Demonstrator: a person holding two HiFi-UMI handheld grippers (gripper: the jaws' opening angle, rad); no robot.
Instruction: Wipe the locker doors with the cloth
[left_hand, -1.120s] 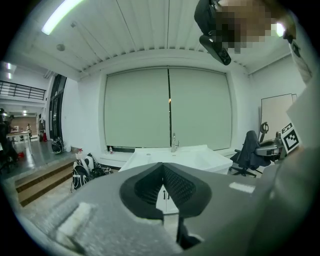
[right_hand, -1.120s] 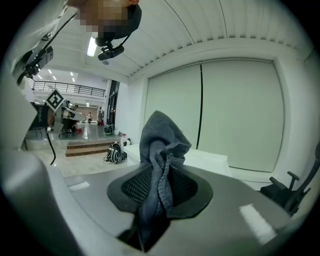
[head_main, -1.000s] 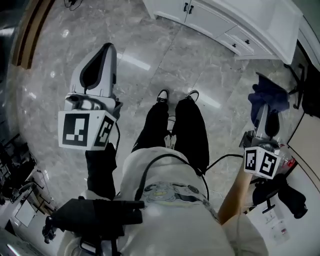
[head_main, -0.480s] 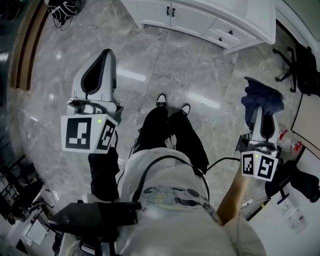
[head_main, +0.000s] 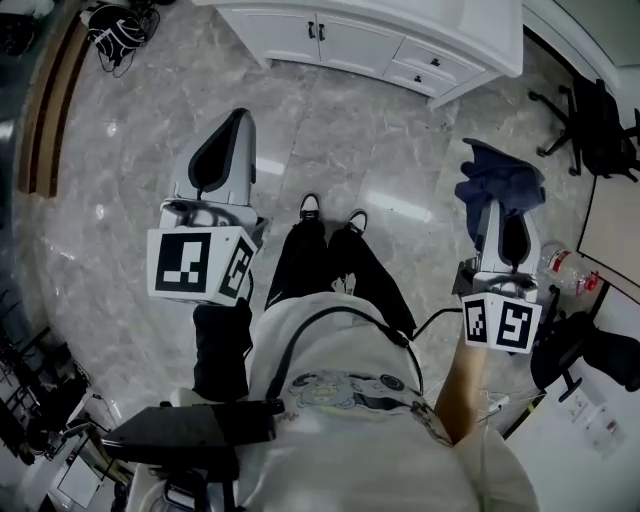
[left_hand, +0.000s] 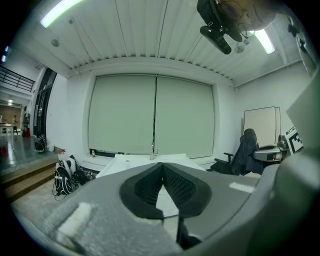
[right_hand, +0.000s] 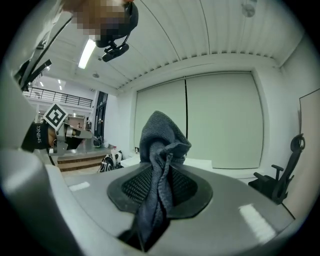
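While right gripper (right_hand: 161, 186) clamps cloth (right_hand: 162, 140), white cabinet doors (head_main: 345, 42) seemingly shut

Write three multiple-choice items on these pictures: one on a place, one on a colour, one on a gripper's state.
1. In the head view, the white cabinet with dark handles stands: A. ahead of the person's shoes; B. behind the person; C. on a table.
2. The crumpled fabric cloth in the right gripper is: A. red; B. dark blue; C. yellow.
3. The left gripper's jaws are: A. clamped on a bottle; B. wide apart; C. together, empty.
Answers: 1 A, it lies beyond the toes; 2 B, the head view shows it; 3 C, they meet with nothing between.
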